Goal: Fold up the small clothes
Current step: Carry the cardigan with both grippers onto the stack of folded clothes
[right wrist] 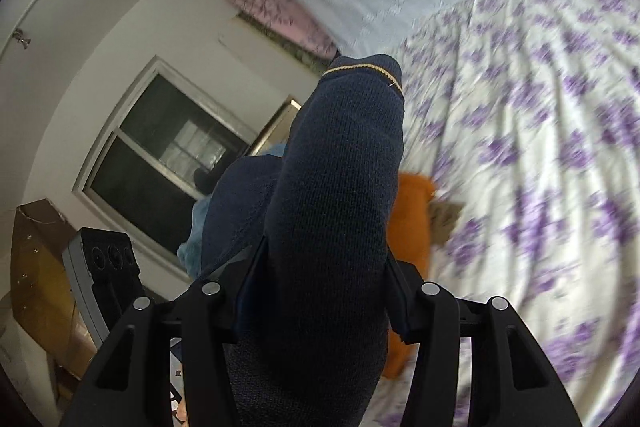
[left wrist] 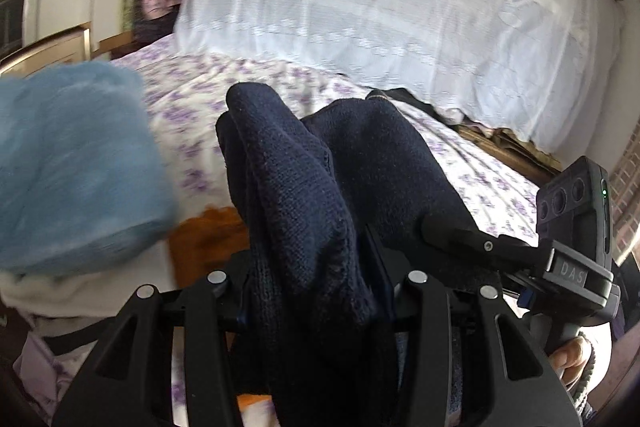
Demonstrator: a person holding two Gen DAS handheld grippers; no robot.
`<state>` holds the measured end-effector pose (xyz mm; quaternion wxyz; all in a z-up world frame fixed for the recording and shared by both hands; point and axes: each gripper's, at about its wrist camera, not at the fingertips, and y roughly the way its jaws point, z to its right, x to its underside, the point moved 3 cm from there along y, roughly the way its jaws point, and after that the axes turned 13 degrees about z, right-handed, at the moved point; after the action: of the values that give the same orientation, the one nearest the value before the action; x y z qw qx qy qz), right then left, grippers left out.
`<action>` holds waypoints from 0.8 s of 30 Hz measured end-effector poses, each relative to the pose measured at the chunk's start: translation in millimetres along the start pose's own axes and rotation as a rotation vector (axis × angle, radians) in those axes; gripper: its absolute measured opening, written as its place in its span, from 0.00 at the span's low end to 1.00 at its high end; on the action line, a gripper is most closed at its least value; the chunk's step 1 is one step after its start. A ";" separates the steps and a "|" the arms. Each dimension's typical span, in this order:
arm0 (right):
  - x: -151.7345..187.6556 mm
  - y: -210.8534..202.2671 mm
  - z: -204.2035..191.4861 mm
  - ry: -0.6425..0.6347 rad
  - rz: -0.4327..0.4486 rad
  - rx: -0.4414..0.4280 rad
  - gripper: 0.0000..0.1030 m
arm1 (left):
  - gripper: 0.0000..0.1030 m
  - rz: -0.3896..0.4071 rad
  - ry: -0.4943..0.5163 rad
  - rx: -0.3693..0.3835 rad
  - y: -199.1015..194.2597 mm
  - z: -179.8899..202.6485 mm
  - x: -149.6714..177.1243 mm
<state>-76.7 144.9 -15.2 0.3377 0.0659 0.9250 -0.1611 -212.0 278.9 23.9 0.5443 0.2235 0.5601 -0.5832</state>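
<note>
1. Left wrist view: the left gripper point(left wrist: 308, 247) is clenched on a navy knit garment point(left wrist: 296, 187), whose bunched fabric fills the gap between both fingers and rises toward 12 o'clock.
2. At 9 o'clock a fluffy blue cloth point(left wrist: 76, 167) sits blurred atop a white cloth point(left wrist: 80, 291); an orange cloth point(left wrist: 208, 235) shows just beside the navy knit at its lower left edge.
3. The bedsheet point(left wrist: 192, 115), white with purple flowers, lies open between 10 and 12 o'clock, bounded by a white lace cover point(left wrist: 380, 19) across the top.
4. At 3 o'clock the right gripper point(left wrist: 452, 231) reaches in, its finger touching the navy fabric; a hand point(left wrist: 572, 359) grips its handle at 4 o'clock.
5. Right wrist view: the right gripper point(right wrist: 320, 291) is closed on the same navy garment point(right wrist: 336, 187), which stands up toward 12 o'clock with a gold-stitched edge point(right wrist: 368, 69) at its top.
6. From 1 to 5 o'clock the floral sheet point(right wrist: 540, 167) spreads bare; the orange cloth point(right wrist: 412, 227) touches the garment's right edge.
7. At 9 o'clock are a window point(right wrist: 160, 163) and a wall; the left gripper's body point(right wrist: 104, 267) is at 8 o'clock.
</note>
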 end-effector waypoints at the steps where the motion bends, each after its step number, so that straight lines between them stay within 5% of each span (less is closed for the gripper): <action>1: 5.7 9.3 -2.2 0.009 -0.018 0.002 0.52 | 0.43 -0.003 -0.009 -0.012 -0.3 -8.4 1.0; 9: 41.7 58.7 20.5 0.023 -0.159 0.086 0.60 | 0.49 -0.119 -0.017 -0.128 34.1 -55.9 31.7; 12: 49.6 60.8 31.7 -0.039 -0.137 0.138 0.74 | 0.55 -0.107 0.026 -0.164 46.0 -54.2 42.9; 20: 42.8 47.8 10.8 -0.126 -0.116 0.154 0.74 | 0.60 -0.099 -0.012 -0.145 32.6 -55.3 37.7; 24: 33.0 30.6 -24.4 -0.283 -0.067 0.170 0.81 | 0.84 -0.048 0.090 -0.244 2.7 -39.4 34.2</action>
<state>-109.6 182.4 -26.7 0.4523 0.0403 0.8529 -0.2577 -233.9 301.7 -17.7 0.5276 0.1680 0.6561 -0.5128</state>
